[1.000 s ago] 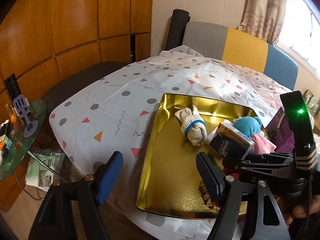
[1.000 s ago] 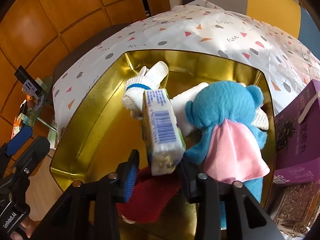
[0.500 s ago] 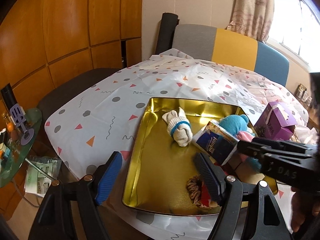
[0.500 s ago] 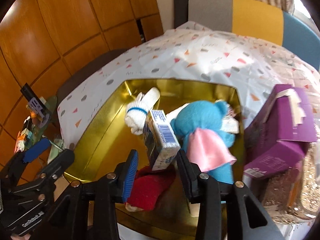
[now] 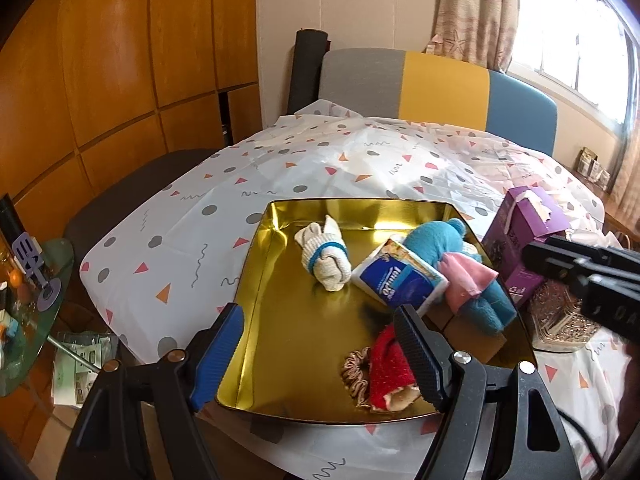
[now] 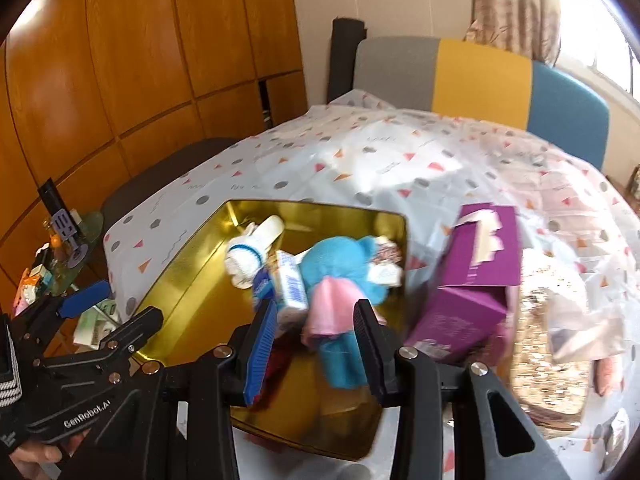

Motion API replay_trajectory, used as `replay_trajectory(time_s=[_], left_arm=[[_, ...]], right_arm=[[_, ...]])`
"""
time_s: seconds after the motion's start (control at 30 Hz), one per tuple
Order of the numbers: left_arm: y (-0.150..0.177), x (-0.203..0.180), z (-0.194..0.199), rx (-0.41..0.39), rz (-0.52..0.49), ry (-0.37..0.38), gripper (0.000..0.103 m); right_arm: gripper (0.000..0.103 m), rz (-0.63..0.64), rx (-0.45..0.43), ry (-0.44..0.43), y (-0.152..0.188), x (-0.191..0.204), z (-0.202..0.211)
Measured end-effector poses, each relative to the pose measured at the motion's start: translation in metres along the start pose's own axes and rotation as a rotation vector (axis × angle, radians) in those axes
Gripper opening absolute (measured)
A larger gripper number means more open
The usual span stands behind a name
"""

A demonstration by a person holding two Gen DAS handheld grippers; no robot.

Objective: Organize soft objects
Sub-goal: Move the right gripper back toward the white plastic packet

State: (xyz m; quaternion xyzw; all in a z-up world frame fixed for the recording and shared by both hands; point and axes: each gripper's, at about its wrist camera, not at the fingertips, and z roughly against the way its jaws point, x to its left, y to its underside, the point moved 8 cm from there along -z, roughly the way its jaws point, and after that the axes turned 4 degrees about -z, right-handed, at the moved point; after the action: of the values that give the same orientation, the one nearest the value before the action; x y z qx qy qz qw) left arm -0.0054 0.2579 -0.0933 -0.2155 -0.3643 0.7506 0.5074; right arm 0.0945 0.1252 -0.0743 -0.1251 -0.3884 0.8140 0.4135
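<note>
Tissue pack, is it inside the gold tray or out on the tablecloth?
Inside. The tissue pack lies in the gold tray, against the blue plush toy.

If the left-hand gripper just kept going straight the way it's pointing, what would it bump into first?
Most likely the bare floor of the gold tray. The left gripper points down into its empty near side, with nothing between the open jaws. The red item lies just beside the right finger and might get brushed; depth is hard to judge.
</note>
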Motion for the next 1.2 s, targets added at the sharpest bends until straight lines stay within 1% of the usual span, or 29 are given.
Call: replay_trajectory(time_s=[0.17, 0.3, 0.43, 0.63, 0.77, 0.9, 1.03, 1.13, 1.17, 1.2], left_arm=[[-0.001, -0.010, 0.002, -0.002, -0.021, 0.011, 0.079], [-0.001, -0.020, 0.003, 0.002, -0.041, 0.025, 0.080], [-0.001, -0.029, 0.004, 0.004, -0.058, 0.039, 0.080], [-0.001, -0.043, 0.007, 0.006, -0.089, 0.061, 0.080], [-0.001, -0.053, 0.007, 0.010, -0.111, 0.075, 0.080], [0.000, -0.062, 0.006, 0.016, -0.131, 0.090, 0.080], [0.001, -0.072, 0.008, 0.016, -0.158, 0.099, 0.080], [0.002, -0.077, 0.008, 0.018, -0.169, 0.102, 0.080], [0.003, -0.079, 0.009, 0.018, -0.170, 0.103, 0.080], [0.003, -0.080, 0.008, 0.019, -0.170, 0.105, 0.080]], right_arm=[[0.040, -0.039, -0.064, 0.044, -0.006, -0.038, 0.027], [0.040, -0.092, -0.084, 0.118, -0.005, -0.084, 0.047], [0.040, -0.173, -0.090, 0.192, 0.000, -0.136, 0.063], [0.040, -0.286, -0.103, 0.333, 0.017, -0.213, 0.092], [0.040, -0.370, -0.101, 0.416, 0.034, -0.263, 0.109], [0.040, -0.469, -0.119, 0.526, 0.053, -0.316, 0.129], [0.040, -0.598, -0.156, 0.639, 0.081, -0.368, 0.151], [0.040, -0.710, -0.183, 0.730, 0.113, -0.400, 0.165], [0.040, -0.771, -0.167, 0.734, 0.122, -0.409, 0.169], [0.040, -0.843, -0.193, 0.710, 0.128, -0.417, 0.175]])
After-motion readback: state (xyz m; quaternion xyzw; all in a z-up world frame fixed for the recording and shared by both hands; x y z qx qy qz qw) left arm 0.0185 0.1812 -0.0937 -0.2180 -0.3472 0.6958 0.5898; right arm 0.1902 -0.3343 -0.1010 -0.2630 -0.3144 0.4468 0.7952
